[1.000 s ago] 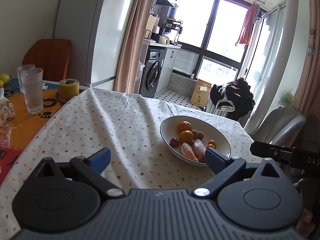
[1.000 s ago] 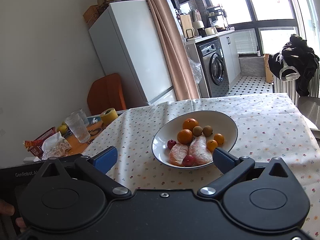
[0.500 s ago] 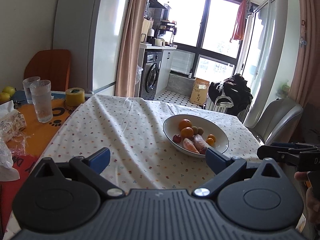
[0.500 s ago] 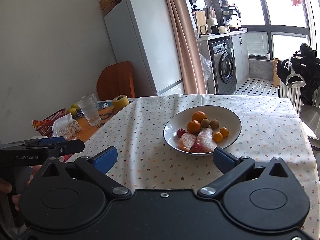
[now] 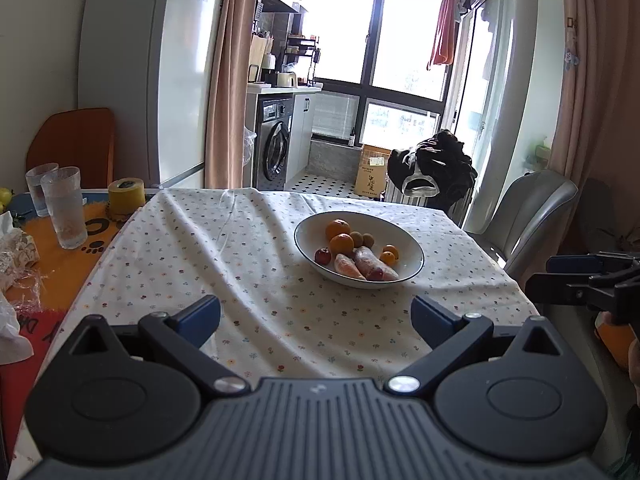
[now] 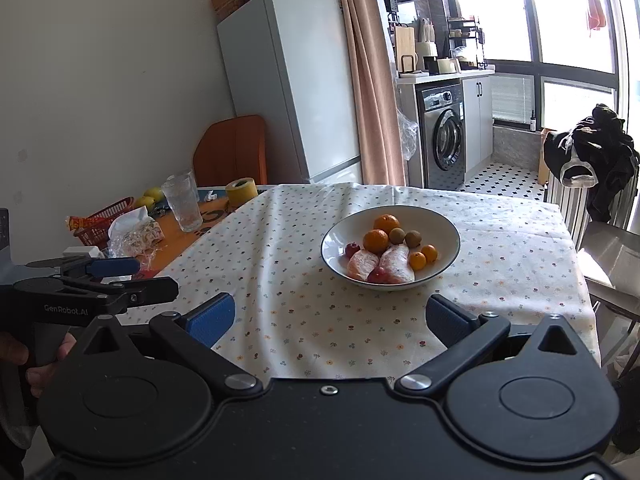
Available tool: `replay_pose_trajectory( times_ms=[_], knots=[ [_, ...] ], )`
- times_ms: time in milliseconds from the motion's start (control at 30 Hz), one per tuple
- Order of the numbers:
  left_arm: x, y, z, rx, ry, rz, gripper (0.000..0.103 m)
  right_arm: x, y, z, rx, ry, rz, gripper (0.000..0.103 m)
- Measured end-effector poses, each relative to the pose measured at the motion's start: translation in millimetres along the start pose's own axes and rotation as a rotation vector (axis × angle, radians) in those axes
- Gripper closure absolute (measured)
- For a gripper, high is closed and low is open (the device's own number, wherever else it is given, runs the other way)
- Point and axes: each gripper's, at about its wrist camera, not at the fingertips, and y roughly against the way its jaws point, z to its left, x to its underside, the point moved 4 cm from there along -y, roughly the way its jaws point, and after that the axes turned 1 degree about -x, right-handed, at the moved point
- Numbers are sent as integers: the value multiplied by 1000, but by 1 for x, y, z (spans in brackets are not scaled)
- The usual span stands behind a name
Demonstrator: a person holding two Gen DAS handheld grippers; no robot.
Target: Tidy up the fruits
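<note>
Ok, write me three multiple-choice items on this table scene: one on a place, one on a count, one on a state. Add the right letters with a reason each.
1. Where does the white bowl stand?
A. on the flowered tablecloth
B. on the orange mat
C. on the grey chair

2. How many small red fruits lie in the bowl?
A. none
B. two
C. five

3. How is the right tool set?
A. shut on an orange
B. shut on nothing
C. open, holding nothing

Key: 1 A, the cloth lies all around the bowl. 2 B, one sits at the left side of the bowl, one at the near side. 3 C, the blue pads stand wide apart with only cloth between.
</note>
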Motion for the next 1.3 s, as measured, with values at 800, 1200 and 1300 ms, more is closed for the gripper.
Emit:
replay_pose_trajectory(
  times_ms=[800, 1200, 1300],
  knots=[
    [2, 0, -4, 13, 2, 2, 2, 4, -1, -1, -14, -12, 7, 0],
    [3, 0, -4, 12, 4, 7, 2, 4, 0, -1, -15, -19, 8, 0],
    [4, 0, -4, 13, 3, 8, 2, 4, 0, -1, -15, -17, 8, 0]
  ],
)
